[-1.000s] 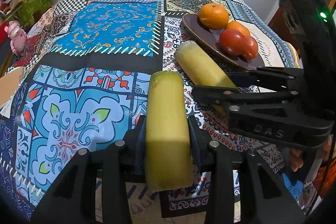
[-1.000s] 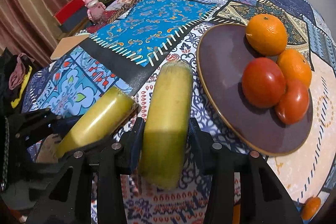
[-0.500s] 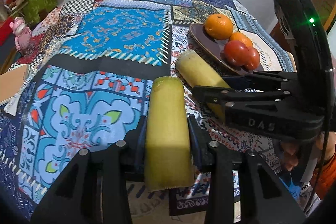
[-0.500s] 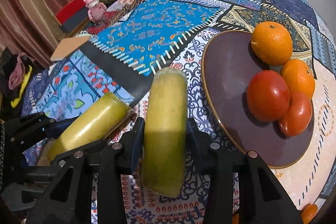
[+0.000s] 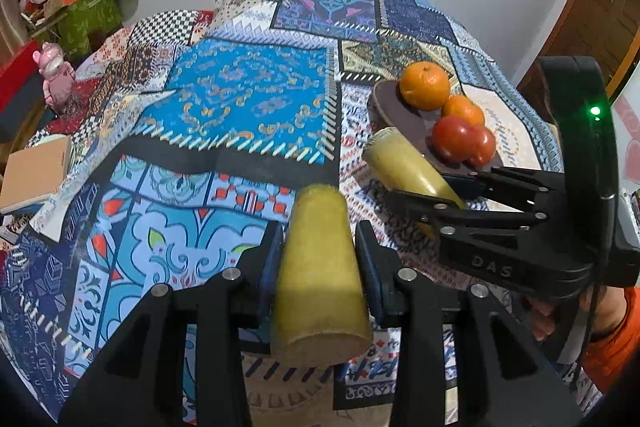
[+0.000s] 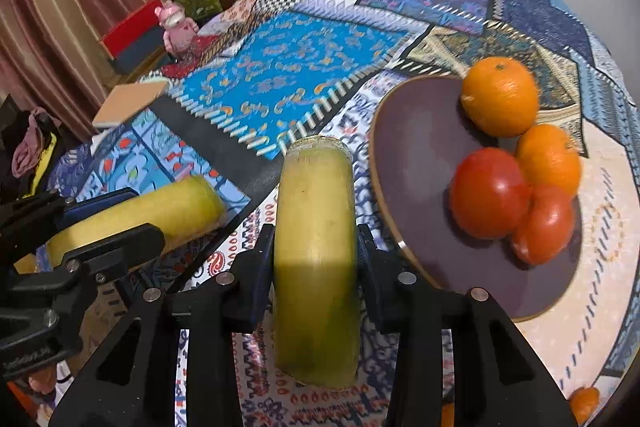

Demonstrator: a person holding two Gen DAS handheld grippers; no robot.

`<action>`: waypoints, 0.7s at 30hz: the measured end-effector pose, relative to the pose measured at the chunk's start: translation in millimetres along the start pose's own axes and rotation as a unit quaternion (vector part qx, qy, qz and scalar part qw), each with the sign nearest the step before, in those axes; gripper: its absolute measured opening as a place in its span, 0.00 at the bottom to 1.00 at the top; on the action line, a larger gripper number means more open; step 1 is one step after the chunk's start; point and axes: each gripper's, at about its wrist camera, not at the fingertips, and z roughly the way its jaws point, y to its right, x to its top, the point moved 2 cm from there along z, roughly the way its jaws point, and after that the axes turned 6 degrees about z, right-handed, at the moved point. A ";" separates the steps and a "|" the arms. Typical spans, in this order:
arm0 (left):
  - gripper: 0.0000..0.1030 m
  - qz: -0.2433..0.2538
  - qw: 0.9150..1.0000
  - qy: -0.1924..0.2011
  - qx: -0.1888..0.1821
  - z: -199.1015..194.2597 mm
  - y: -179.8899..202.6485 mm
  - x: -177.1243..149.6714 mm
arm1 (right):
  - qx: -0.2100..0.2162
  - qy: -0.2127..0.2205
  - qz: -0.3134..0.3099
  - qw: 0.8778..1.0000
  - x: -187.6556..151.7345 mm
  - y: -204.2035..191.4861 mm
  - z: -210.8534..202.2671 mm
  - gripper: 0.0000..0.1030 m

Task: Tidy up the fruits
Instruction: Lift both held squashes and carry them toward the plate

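Observation:
My left gripper (image 5: 318, 259) is shut on a yellow-green sugarcane piece (image 5: 318, 283) and holds it above the patterned cloth. My right gripper (image 6: 316, 255) is shut on a second sugarcane piece (image 6: 314, 251), just left of the brown plate (image 6: 416, 147). The plate holds two oranges (image 6: 500, 95) and two tomatoes (image 6: 488, 193). In the left wrist view the right gripper (image 5: 424, 195) with its piece (image 5: 400, 163) sits to the right, in front of the plate (image 5: 388, 99). In the right wrist view the left gripper (image 6: 100, 223) and its piece (image 6: 140, 215) sit at the left.
A patchwork cloth (image 5: 240, 115) covers the table. A small orange fruit (image 6: 584, 403) lies at the lower right. A brown book (image 5: 36, 171) rests at the table's left edge. A pink toy (image 5: 54, 79) and boxes (image 5: 84, 11) stand beyond it.
Both grippers have lifted and pulled back a little with their sugarcane pieces; the plate and cloth look farther away. Both grips are unchanged.

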 end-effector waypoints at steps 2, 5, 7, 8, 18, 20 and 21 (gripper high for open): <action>0.00 0.004 1.000 0.007 -0.002 -3.1 3.3 6.9 | -0.001 0.012 0.005 1.000 4.4 5.3 -9.4 0.35; 0.00 0.013 1.000 0.007 -0.011 -3.2 8.5 18.0 | 0.002 0.017 0.016 1.000 9.9 12.4 -16.1 0.35; 0.01 0.030 1.000 0.000 0.000 -0.3 12.6 19.3 | 0.004 0.021 0.021 1.000 11.1 16.0 -19.7 0.35; 0.03 0.032 0.999 -0.002 -0.001 0.9 12.7 18.5 | 0.002 0.025 0.021 0.999 11.0 17.0 -21.6 0.35; 0.34 0.029 0.996 -0.071 -0.033 32.0 7.2 -16.0 | 0.003 0.040 0.034 0.999 14.1 26.8 -32.8 0.35; 0.34 0.037 0.996 -0.073 -0.030 38.8 8.7 -21.3 | 0.001 0.043 0.036 0.998 14.9 28.8 -34.3 0.35; 0.34 0.045 0.996 -0.070 -0.023 39.5 11.1 -21.8 | -0.002 0.044 0.036 0.998 15.2 29.3 -34.6 0.35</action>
